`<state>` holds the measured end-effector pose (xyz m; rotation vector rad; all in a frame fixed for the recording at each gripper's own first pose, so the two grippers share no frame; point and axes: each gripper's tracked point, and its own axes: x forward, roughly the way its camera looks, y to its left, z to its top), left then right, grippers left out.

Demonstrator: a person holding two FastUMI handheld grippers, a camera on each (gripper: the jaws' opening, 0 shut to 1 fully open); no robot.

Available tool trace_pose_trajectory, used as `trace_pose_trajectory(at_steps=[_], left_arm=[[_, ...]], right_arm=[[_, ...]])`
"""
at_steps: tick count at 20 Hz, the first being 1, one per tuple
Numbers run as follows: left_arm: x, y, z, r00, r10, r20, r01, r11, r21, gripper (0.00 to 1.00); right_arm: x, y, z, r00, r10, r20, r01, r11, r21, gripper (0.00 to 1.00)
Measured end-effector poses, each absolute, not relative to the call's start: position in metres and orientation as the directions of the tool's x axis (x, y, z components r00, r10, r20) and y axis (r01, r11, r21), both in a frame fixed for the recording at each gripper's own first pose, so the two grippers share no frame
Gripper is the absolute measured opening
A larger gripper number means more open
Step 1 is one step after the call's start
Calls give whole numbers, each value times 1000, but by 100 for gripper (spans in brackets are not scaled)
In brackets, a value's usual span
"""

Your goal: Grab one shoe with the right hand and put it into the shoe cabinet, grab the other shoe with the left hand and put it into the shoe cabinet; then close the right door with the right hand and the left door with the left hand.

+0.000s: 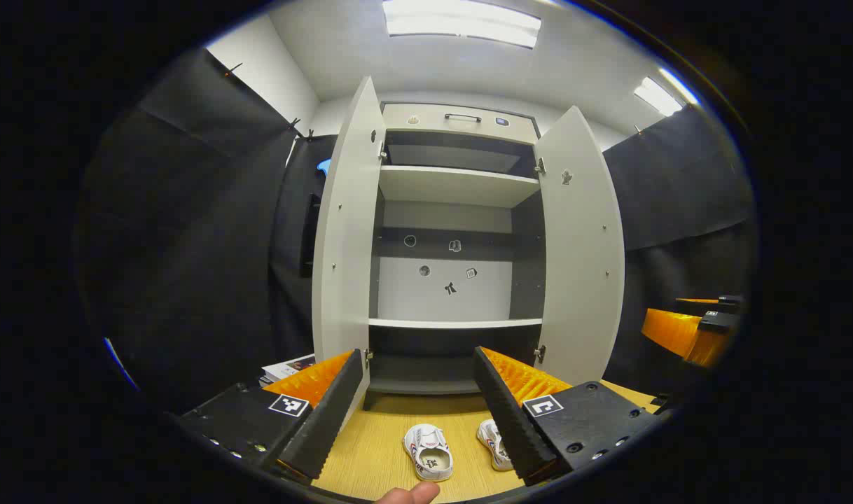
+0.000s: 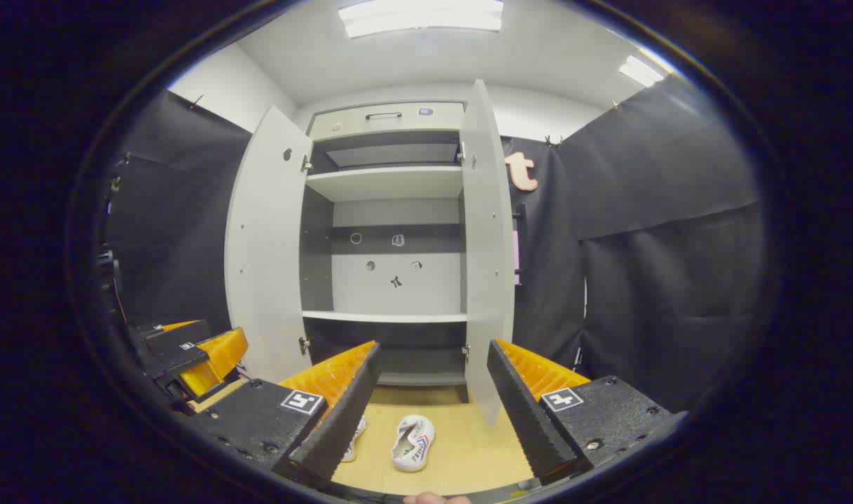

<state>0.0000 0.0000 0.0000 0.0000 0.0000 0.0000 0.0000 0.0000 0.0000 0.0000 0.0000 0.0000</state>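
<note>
Fingers spread on both grippers, nothing held; the right gripper (image 2: 430, 392) must descend onto a shoe (image 2: 412, 442) first.

Shoe cabinet (image 1: 454, 301) mouth unobstructed between wide-swung doors, shelves bare.
</note>
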Motion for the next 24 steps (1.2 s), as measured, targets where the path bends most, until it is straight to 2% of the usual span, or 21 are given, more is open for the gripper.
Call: trace_pose_trajectory(at_steps=[1,3,4,5,12,13,14,15,16,17,20,21,22,23,24], left_arm=[[-1,-2,-1,1000,-7,1,7,1000,-8,95],[-2,0,0,1000,-4,0,4,1000,-13,95],[-1,2,0,1000,4,-1,-4,1000,-10,95],[-1,3,0,1000,7,-2,-7,1000,-11,95],[-1,5,0,1000,14,1,-14,1000,-10,95],[-1,5,0,1000,14,2,-13,1000,-12,95],[-1,6,1,1000,14,3,-14,1000,-12,95],[0,6,1,1000,15,6,-15,1000,-12,95],[0,6,1,1000,14,8,-14,1000,-12,95],[0,6,1,1000,14,8,-13,1000,-11,95],[1,9,4,1000,20,16,-20,1000,0,95],[1,10,5,1000,22,20,-22,1000,2,95],[2,11,5,999,22,24,-22,1000,3,95],[2,10,6,999,22,26,-23,1000,3,95],[3,10,6,999,21,28,-21,1000,4,95]], right_arm=[[-1,3,0,1000,10,3,-10,1000,-2,98],[-2,3,0,1000,8,5,-8,1000,-5,99],[-2,3,1,1000,7,8,-7,1000,-8,94],[-3,3,0,1000,6,8,-6,1000,-9,99],[-4,8,-1,1000,14,2,-14,1000,-12,99],[-4,8,-1,1000,13,2,-13,1000,-11,94],[-3,8,-1,1000,13,3,-13,1000,-10,99],[-3,9,-1,1000,15,3,-15,1000,-10,99],[-3,9,-1,1000,16,3,-16,1000,-11,94],[-3,10,-1,1000,18,3,-18,1000,-11,99],[-1,14,-5,1000,24,-7,-24,1000,-14,98],[0,16,-8,1000,28,-15,-28,1000,-14,94],[1,18,-10,999,33,-20,-33,999,-12,99],[3,19,-13,999,36,-26,-36,999,-10,94],[6,20,-17,999,39,-35,-39,999,-10,98]])
